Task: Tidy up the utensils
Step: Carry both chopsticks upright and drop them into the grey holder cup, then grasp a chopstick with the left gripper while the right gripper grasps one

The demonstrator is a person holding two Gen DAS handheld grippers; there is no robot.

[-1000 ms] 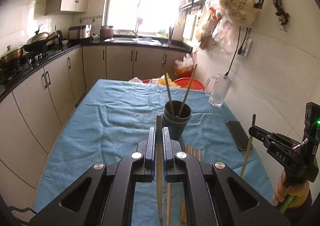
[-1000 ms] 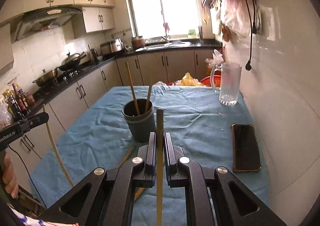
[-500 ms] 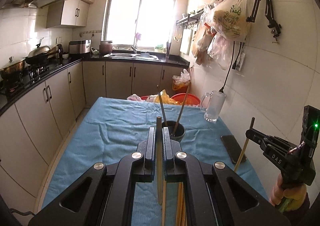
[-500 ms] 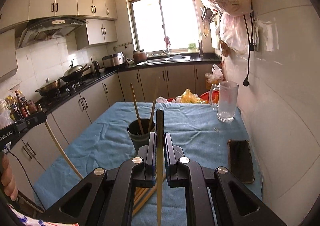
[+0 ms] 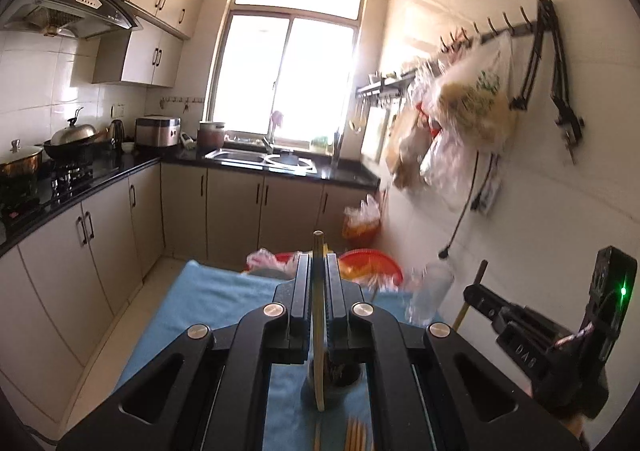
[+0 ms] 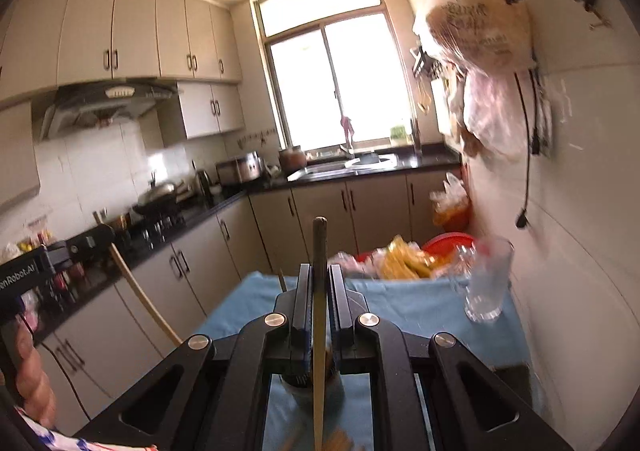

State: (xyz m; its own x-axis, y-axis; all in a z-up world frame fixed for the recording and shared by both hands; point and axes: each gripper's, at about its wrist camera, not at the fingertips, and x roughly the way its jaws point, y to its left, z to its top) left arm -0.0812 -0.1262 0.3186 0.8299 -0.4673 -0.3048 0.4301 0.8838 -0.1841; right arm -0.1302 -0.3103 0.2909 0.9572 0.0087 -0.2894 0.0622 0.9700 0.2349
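Two chopsticks are held at this moment, one in each hand-held gripper.

Left wrist view: the left hand-held gripper (image 5: 319, 271) is clamped on a chopstick (image 5: 318, 331) that stands nearly upright between its fingers, its top poking out at 12 o'clock above the fingertips and its lower end hanging down toward 6 o'clock. Directly behind that lower end, seen through the gap of the gripper frame, sits the dark utensil cup (image 5: 334, 377) on the blue-cloth surface (image 5: 208, 303). More loose chopsticks (image 5: 356, 433) lie flat on the cloth at 6 o'clock, just below the cup. At 3 to 4 o'clock the right hand-held gripper (image 5: 472, 293) comes in from the edge, closed on its own chopstick (image 5: 470, 299), which tilts slightly. A blurred glass mug (image 5: 430, 291) stands between the two grippers, by the wall.

Right wrist view: the right hand-held gripper (image 6: 320, 283) is pinched tight on a chopstick (image 6: 319, 331), upright, its tip rising at 12 o'clock and its tail running down to 6 o'clock. The utensil cup (image 6: 298, 381) lies just under the fingers, partly hidden by the frame. At 9 o'clock the left hand-held gripper (image 6: 102, 233) holds its chopstick (image 6: 140, 295), slanting down toward 5 o'clock. The person's hand (image 6: 34, 375) shows at 8 o'clock. The glass mug (image 6: 486, 283) is at 3 o'clock on the surface (image 6: 420, 311).
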